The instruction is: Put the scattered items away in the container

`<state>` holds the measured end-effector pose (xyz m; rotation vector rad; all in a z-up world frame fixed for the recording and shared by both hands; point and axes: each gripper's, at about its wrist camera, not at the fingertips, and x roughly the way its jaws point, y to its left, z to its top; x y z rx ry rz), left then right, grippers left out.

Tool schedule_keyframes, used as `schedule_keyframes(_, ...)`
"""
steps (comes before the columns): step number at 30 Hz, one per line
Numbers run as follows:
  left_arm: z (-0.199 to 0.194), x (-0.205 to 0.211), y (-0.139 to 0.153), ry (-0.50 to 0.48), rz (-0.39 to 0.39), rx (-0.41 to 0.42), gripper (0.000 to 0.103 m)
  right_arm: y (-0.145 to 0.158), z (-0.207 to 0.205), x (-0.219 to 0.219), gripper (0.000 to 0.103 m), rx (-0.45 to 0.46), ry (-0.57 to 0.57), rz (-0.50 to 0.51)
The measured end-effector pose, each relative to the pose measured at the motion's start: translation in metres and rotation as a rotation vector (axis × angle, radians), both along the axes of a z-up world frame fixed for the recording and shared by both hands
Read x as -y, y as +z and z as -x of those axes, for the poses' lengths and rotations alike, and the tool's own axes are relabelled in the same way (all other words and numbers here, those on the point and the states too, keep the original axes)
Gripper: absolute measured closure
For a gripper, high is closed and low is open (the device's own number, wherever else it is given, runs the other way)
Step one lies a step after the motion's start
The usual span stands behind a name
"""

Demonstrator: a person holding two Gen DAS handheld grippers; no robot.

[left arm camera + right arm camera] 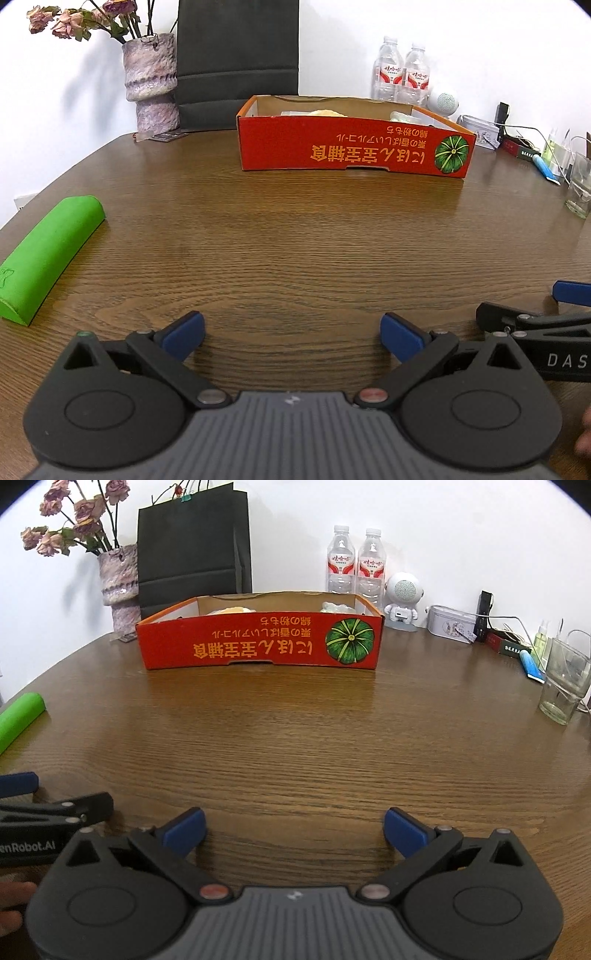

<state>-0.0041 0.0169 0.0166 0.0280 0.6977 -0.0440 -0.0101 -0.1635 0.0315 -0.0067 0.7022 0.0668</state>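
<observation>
White wall point(443, 524) — brown wooden table point(295, 738)

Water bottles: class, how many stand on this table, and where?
2. One water bottle stands by the wall behind the red box; the second bottle stands beside it, touching or nearly so. Others could be hidden behind the black bag.

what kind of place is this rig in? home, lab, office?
Probably a home or small office, not a lab: a wood-grain table against a white wall, with a vase of dried roses, two water bottles, a black paper bag and a red cardboard box.
</observation>
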Motion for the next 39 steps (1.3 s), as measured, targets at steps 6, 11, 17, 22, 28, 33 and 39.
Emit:
schedule_keyframes(6,-0.001,-0.0005,0.0003,0.0,-0.001,0.0,0.0,0.0001,-0.0029,0.0001,0.0,-0.001,0.024,-0.003)
schedule_keyframes(11,-0.001,-0.0011,0.0004,0.0,-0.001,-0.001,0.0,-0.0003,-0.003,0.0005,0.0,-0.001,0.025,-0.004)
schedule_keyframes(17,-0.0009,-0.001,0.0008,-0.001,-0.001,-0.001,0.0,-0.0006,-0.0029,0.0002,0.0,-0.001,0.025,-0.004)
schedule_keyframes(22,-0.0009,-0.0006,0.0011,-0.001,-0.001,-0.001,0.0,-0.0008,-0.0029,0.0002,0.0,-0.001,0.025,-0.004)
schedule_keyframes(28,-0.0013,-0.0009,0.0015,-0.001,-0.001,-0.001,0.0,-0.0009,-0.0029,0.0002,0.0,-0.001,0.025,-0.004)
schedule_keyframes(33,-0.0013,-0.0012,0.0015,-0.002,-0.001,-0.002,0.0,-0.0008,-0.0029,0.0003,0.0,-0.001,0.025,-0.004)
schedule_keyframes(39,-0.0014,-0.0014,0.0015,-0.002,-0.001,-0.002,0.0,-0.0008,-0.0029,0.0004,0.0,-0.001,0.025,-0.004)
